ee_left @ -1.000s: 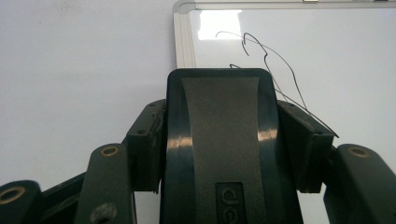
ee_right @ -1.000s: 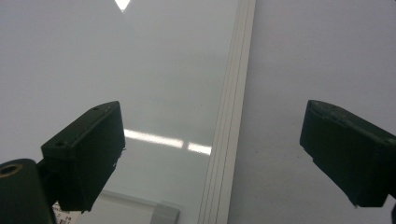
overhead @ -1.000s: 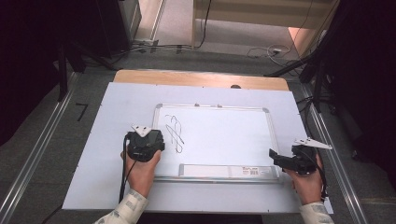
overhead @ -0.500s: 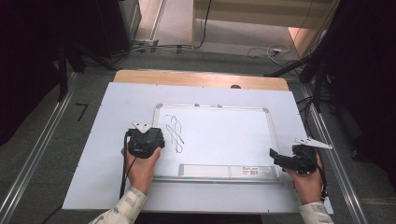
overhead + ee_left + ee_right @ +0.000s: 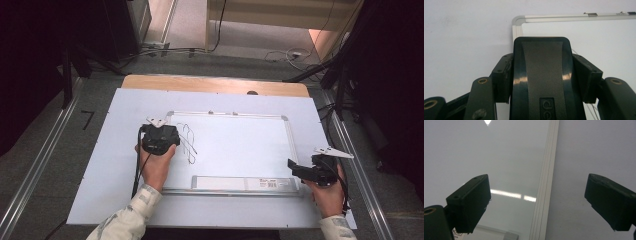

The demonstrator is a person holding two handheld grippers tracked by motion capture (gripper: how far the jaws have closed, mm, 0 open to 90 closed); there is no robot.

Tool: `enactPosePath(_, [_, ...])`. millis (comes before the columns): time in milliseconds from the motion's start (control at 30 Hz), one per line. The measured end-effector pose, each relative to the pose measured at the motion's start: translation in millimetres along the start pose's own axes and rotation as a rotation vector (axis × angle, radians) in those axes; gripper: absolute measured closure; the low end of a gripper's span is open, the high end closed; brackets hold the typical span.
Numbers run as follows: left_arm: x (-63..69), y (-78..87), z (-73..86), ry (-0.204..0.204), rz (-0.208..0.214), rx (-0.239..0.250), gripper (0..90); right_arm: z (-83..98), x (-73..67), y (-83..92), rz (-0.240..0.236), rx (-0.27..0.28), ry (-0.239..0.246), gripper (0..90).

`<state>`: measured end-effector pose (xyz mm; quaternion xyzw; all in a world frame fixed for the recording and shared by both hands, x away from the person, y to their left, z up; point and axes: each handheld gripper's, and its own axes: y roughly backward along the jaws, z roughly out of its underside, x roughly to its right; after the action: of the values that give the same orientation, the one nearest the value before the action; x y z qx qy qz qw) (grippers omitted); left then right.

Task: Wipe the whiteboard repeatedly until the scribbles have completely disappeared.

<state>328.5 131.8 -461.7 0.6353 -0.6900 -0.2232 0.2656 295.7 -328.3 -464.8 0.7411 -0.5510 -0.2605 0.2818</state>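
Left gripper (image 5: 541, 80) jaws clamped on a black eraser block (image 5: 541, 75), pads pressed on both its sides in the left gripper view. In the high view the left gripper (image 5: 159, 139) sits at centre left of the frame, over the left edge of the whiteboard (image 5: 240, 145), just left of the black scribbles (image 5: 187, 142). Against the earlier high views it has slid a bit up the frame along that edge; the scribbles look unchanged, none wiped yet. Probably lining up the eraser for a pass, so the erasing has barely started. Right gripper (image 5: 537, 202) jaws wide open, nothing between them, straddling the board's aluminium frame (image 5: 544, 195); in the high view it sits at lower right (image 5: 312, 172) at the board's bottom right corner, unmoved, likely steadying the board. Board lies flat on a white sheet (image 5: 100, 165), centre of frame.
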Motion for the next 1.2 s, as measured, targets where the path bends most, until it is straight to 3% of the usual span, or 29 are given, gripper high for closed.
enactPosePath(600, [4.2, -37.0, -20.0, 0.005, -0.001, -0.043, 41.1, 0.2, 1.0, 1.2, -0.01, 0.003, -0.002, 5.5])
enactPosePath(1200, [7.7, -63.9, -27.9, 0.004, -0.015, -0.072, 41.1, 0.3, 1.2, 1.2, -0.013, 0.003, -0.002, 5.5])
